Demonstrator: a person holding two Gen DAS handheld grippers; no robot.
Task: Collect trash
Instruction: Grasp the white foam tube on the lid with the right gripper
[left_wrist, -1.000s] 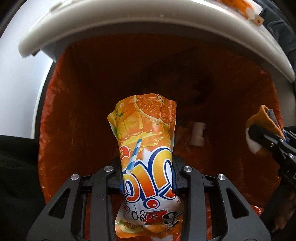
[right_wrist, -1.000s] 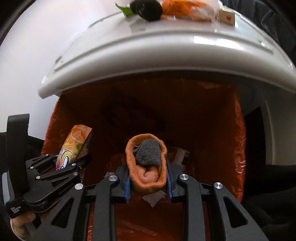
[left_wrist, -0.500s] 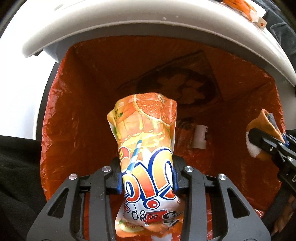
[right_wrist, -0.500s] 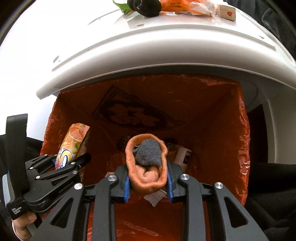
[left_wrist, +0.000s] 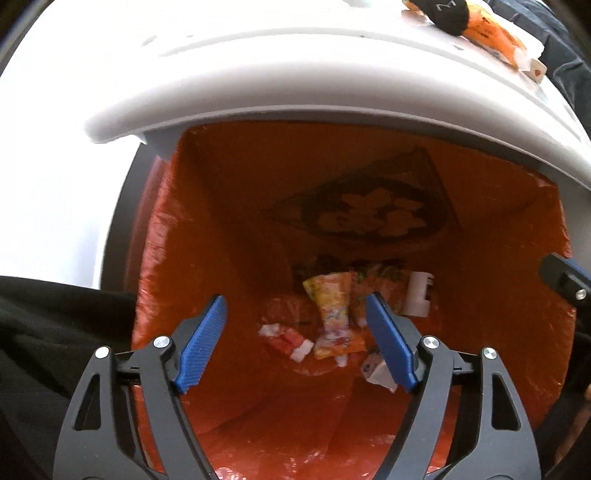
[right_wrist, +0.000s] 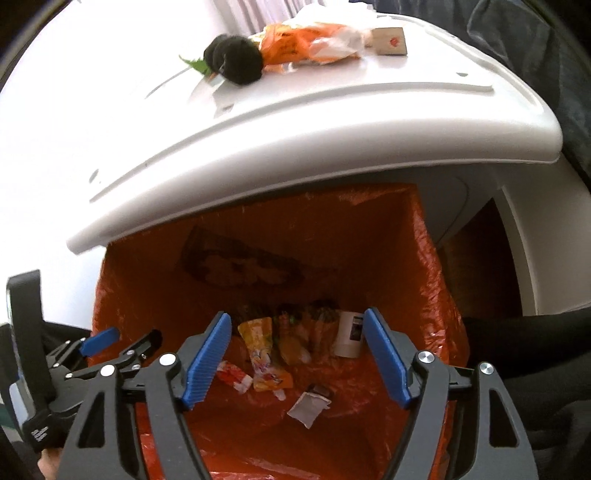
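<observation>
While both jaws open — left gripper (left_wrist: 295, 338), right gripper (right_wrist: 297, 356), orange-lined bin (left_wrist: 229, 221).

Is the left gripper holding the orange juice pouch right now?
No, the left gripper is opening with nothing between its fingers; the pouch lies in the bin.
</observation>
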